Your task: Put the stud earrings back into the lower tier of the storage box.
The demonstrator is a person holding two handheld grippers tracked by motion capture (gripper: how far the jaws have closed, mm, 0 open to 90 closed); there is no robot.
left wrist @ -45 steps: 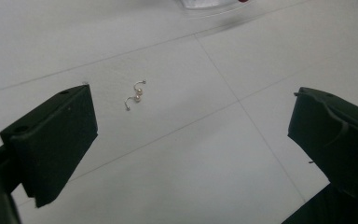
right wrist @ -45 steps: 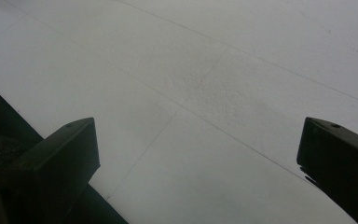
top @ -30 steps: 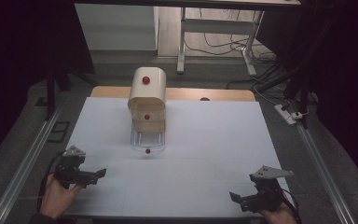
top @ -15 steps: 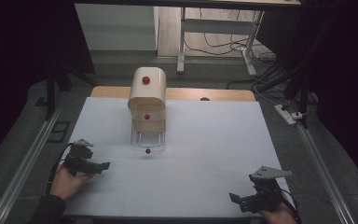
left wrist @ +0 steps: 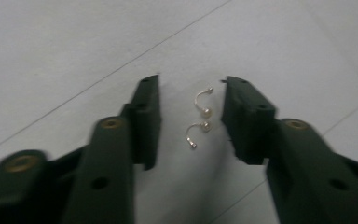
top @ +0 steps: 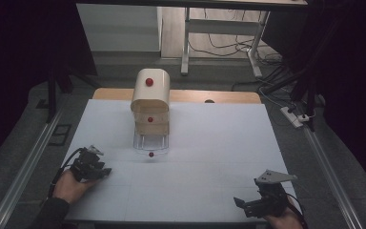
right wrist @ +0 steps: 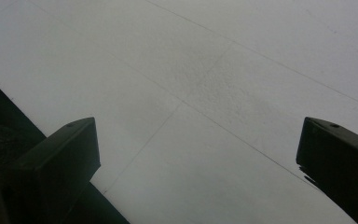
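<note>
Dim workshop surroundings frame a pale grey-white surface lit from above, with cables and metal desk legs on the floor behind it. Near the far middle of that surface stands a small cream-coloured wooden chest with an arched top and red round knobs, its clear plastic bottom drawer pulled out toward the person.

At the near left, a hand holds the left gripper low over the surface. Its jaws have just been closing and now stand partly drawn together, with two small curved silver-coloured earrings with pearl-like beads lying on the surface between them. The earrings lie one just beside the other, their beaded ends nearly meeting. Neither black jaw touches them; a gap shows on each side, narrower on the side of the jaw at the right in the left gripper view. In the high view the left gripper sits well apart from the chest, nearer the person and off to the left.

At the near right corner, the right gripper, topped by its grey three-cornered plate, rests by the surface's edge. The right gripper has its jaws spread wide, with bare surface between them.
</note>
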